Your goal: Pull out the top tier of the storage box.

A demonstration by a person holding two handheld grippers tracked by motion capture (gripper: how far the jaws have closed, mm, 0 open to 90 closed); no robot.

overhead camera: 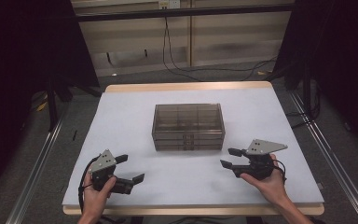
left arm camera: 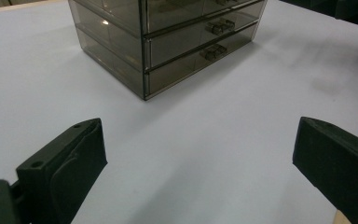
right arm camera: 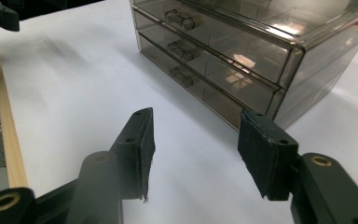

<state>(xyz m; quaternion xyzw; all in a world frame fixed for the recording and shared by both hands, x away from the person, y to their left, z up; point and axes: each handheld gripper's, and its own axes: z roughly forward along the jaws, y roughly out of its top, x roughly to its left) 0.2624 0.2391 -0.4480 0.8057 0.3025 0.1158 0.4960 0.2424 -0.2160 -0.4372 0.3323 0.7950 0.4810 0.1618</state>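
**Approach stage: both tools short of the drawer unit**

At the middle of the desk (overhead camera: pixel 121 116) stands the smoked-plastic drawer unit (overhead camera: pixel 188 126), three drawers stacked, all apparently shut, their small handles facing the person. The left tool (overhead camera: pixel 129 168) hangs near the front-left of the desk, jaws spread wide and holding nothing. The right tool (overhead camera: pixel 229 157) sits just off the unit's front-right corner, jaws likewise parted and empty.

Judgement: the work stands at the approach, with no contact made. The next move calls for one tool to line up on a drawer handle (right arm camera: pixel 182 48) and pinch it (the handles are small and shallow), the other likely steadying the case.

Nothing lies between tools and unit. Cables (overhead camera: pixel 177 65) run on the floor beyond, well apart.
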